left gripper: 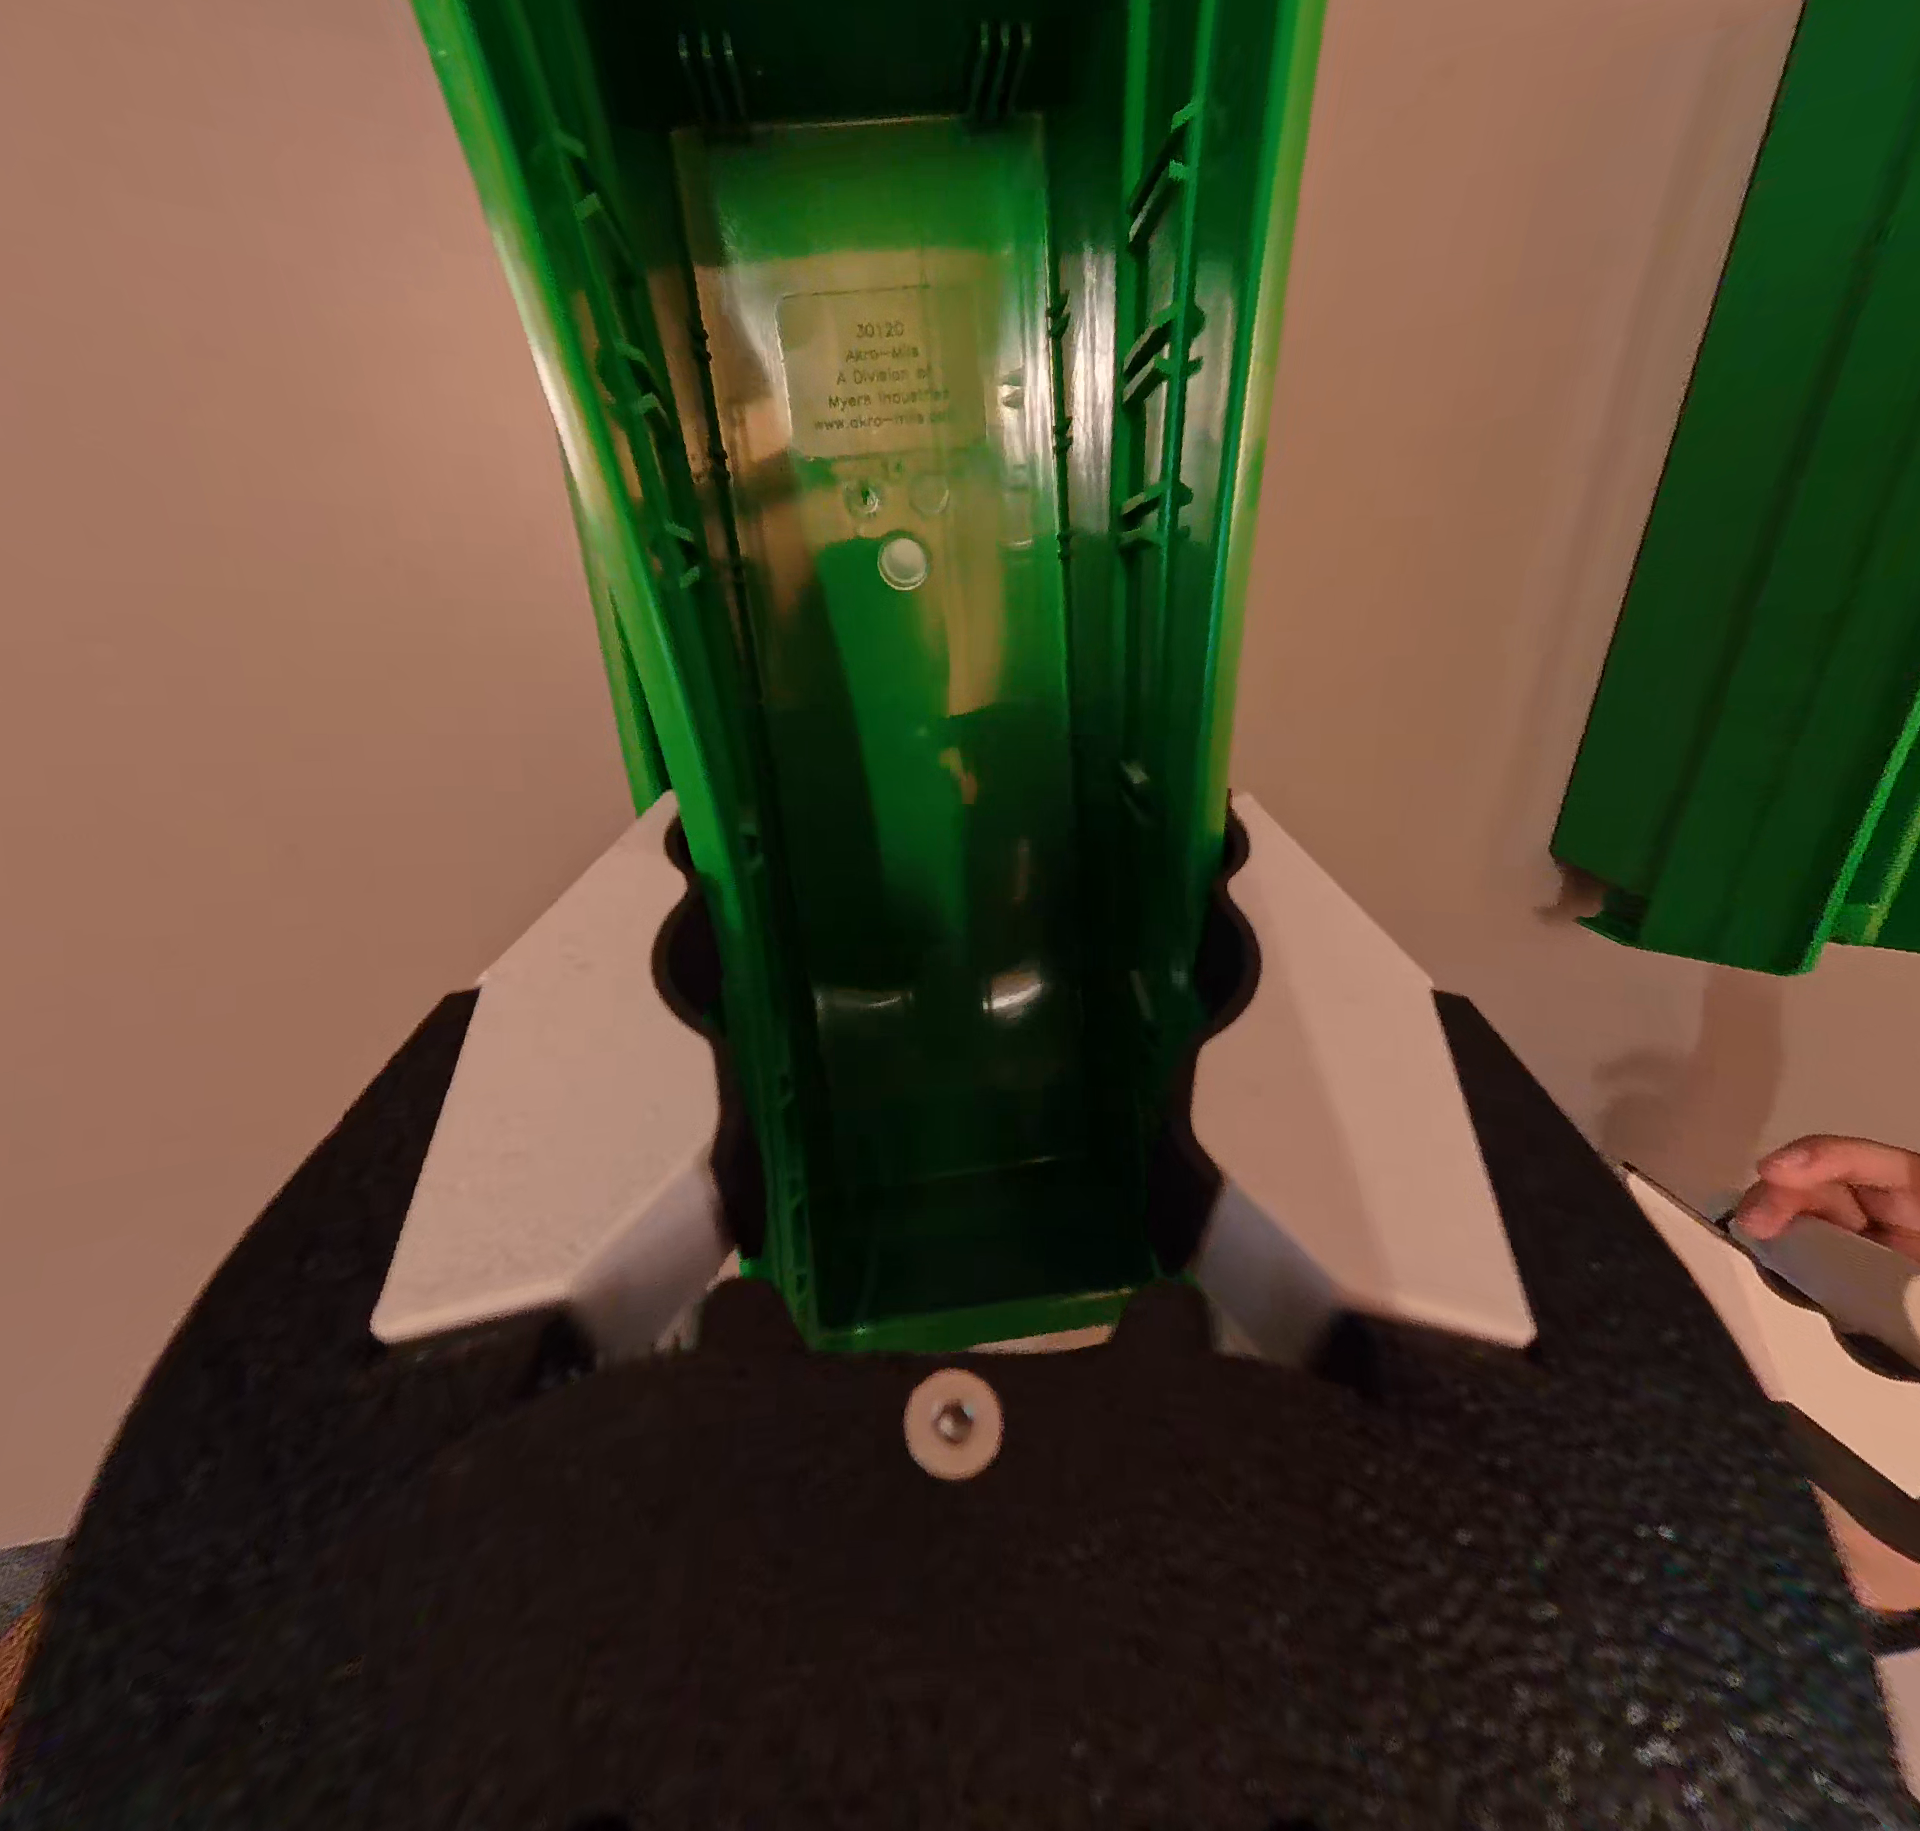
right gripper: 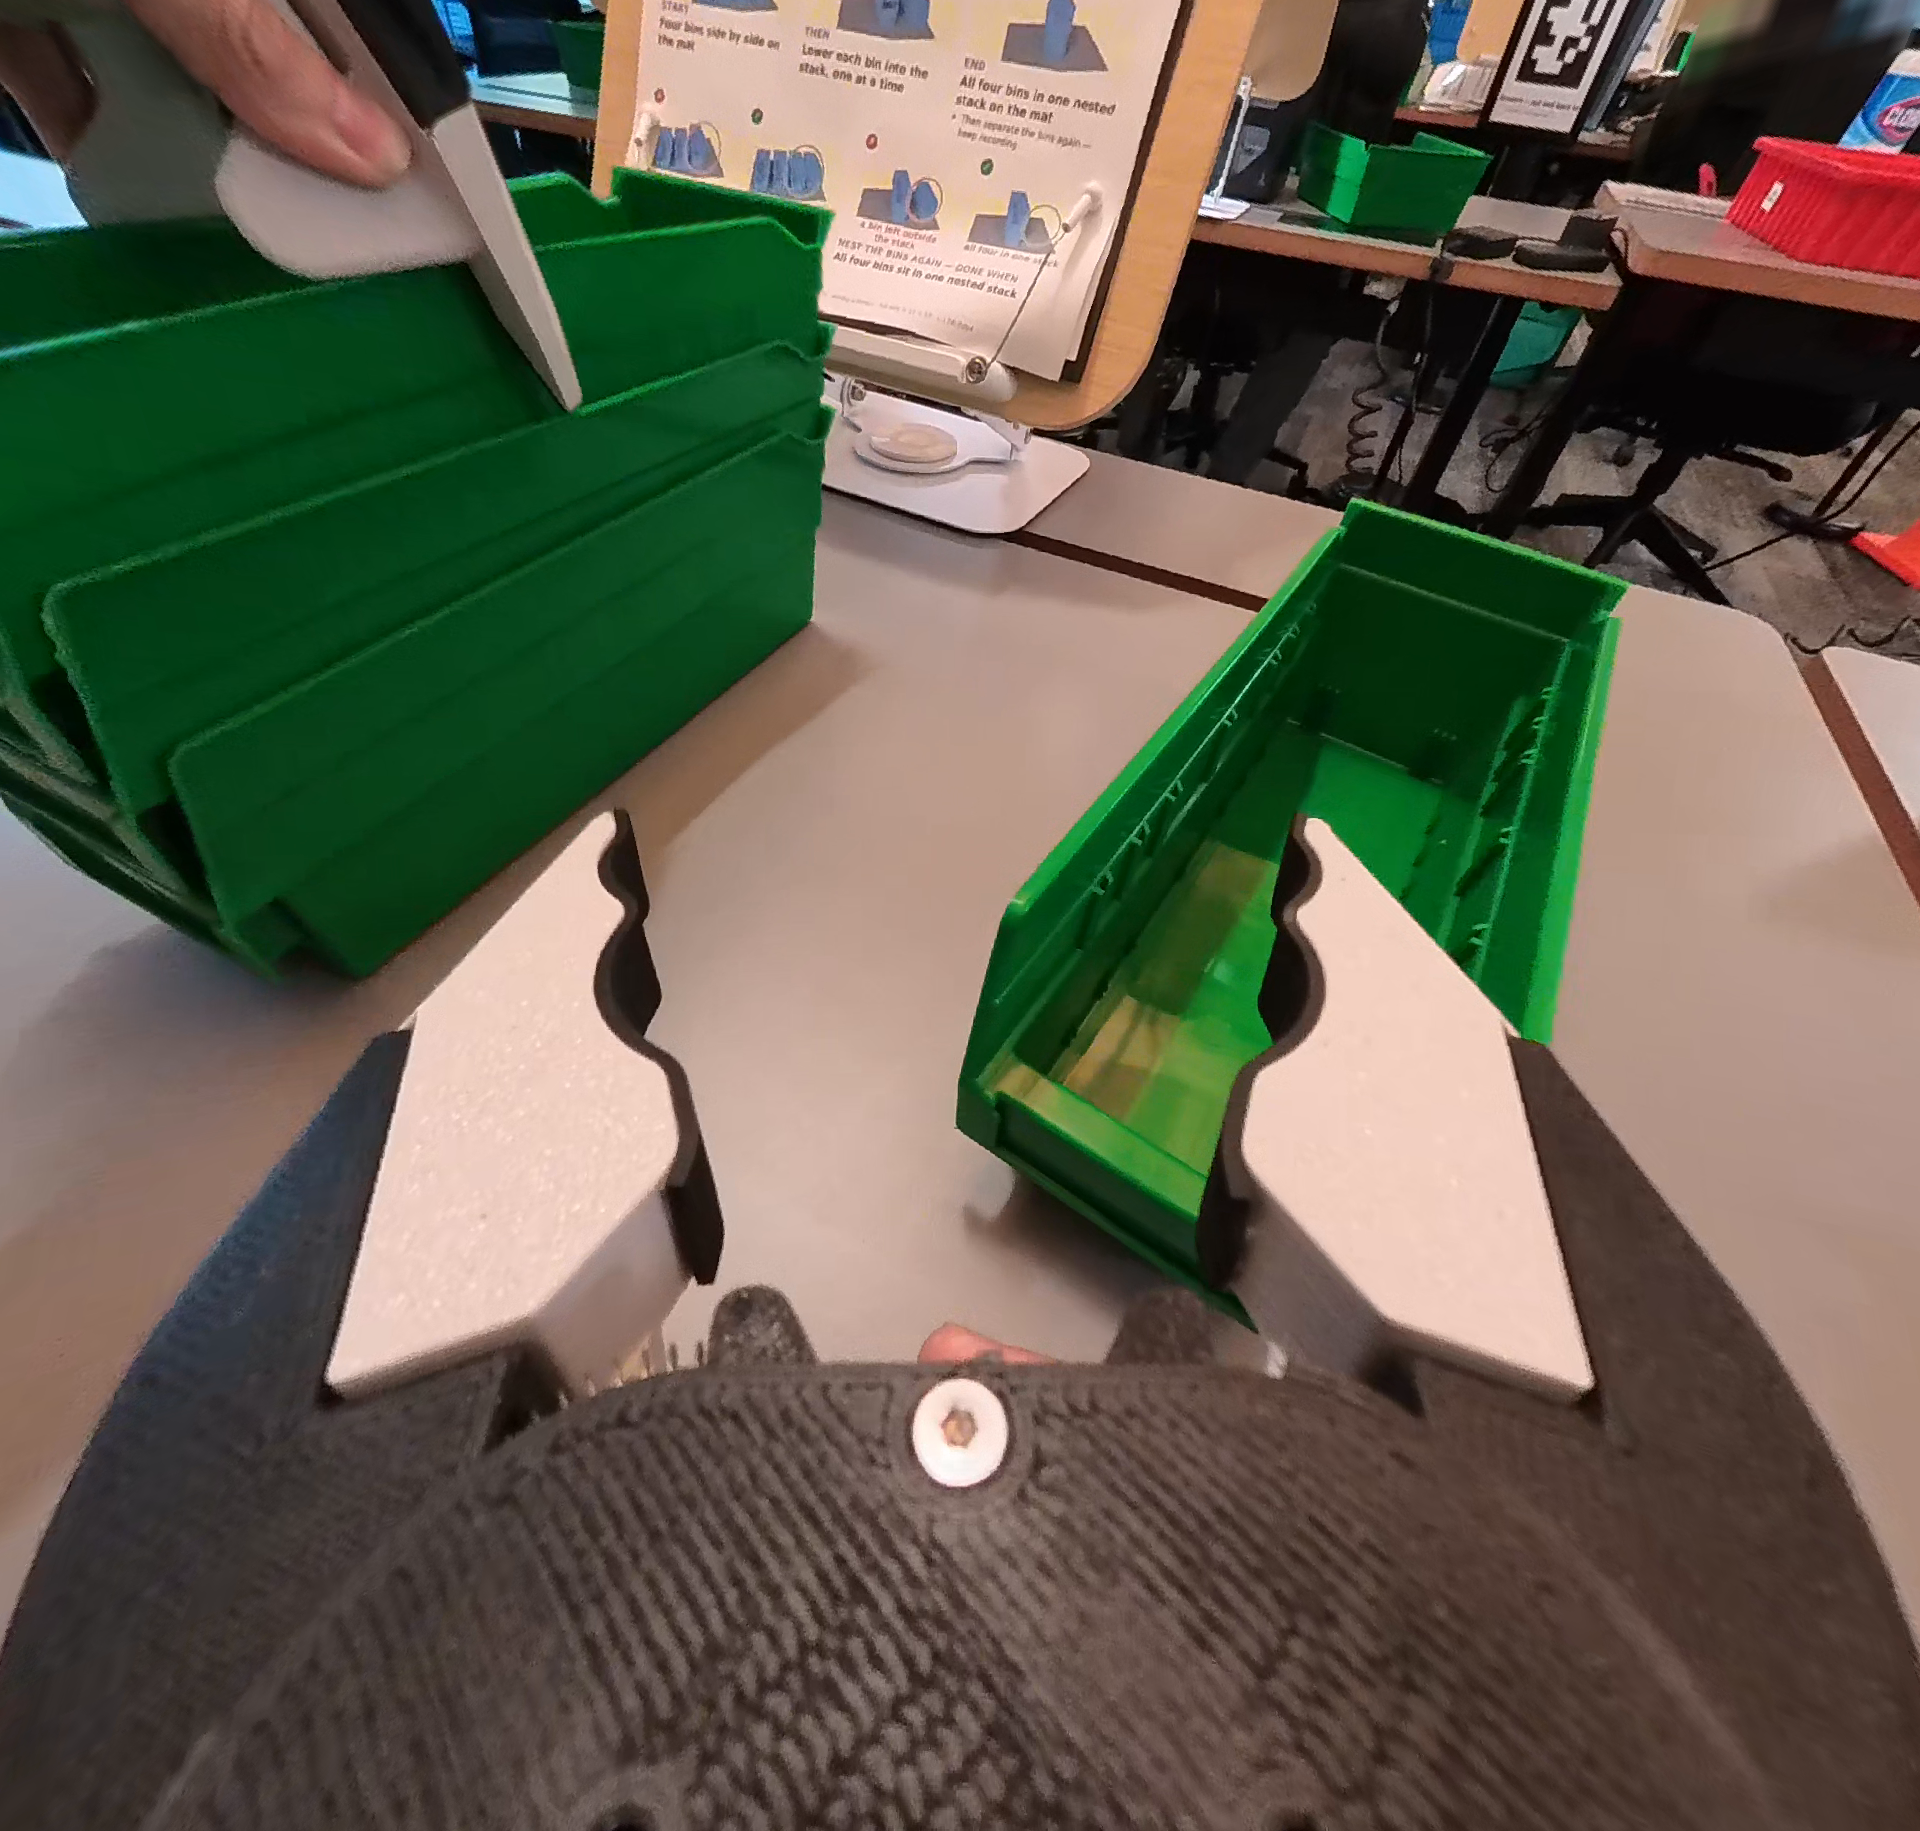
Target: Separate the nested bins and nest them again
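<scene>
The left gripper [left gripper: 951, 1002], white wedge fingers with black wavy pads on a black body, was clamped across the near end of a long narrow green plastic bin [left gripper: 904, 534], one pad pressed on each outer side wall, the open interior running straight ahead from the fingers toward a plain beige surface. In the right wrist view that same gripper [right gripper: 540, 368] sat up and to the left, a person's hand [right gripper: 208, 67] on it, its visible white finger reaching down into the top of a tilted stack of nested green bins [right gripper: 416, 586]; several stepped side walls showed, the lower corner of the stack resting on the grey tabletop [right gripper: 883, 742]. The right gripper [right gripper: 961, 867] hung over the table with its fingers spread wide and nothing between them. A separate long green plastic bin [right gripper: 1351, 794] stood upright on the table just ahead and to the right of it, open side up, its near end partly behind the right finger; contact could not be told. In the left wrist view this bin [left gripper: 1766, 482] appeared well off to the right. Beyond the stack stood a wooden-backed board carrying a printed instruction sheet [right gripper: 894, 119] on a white base.
</scene>
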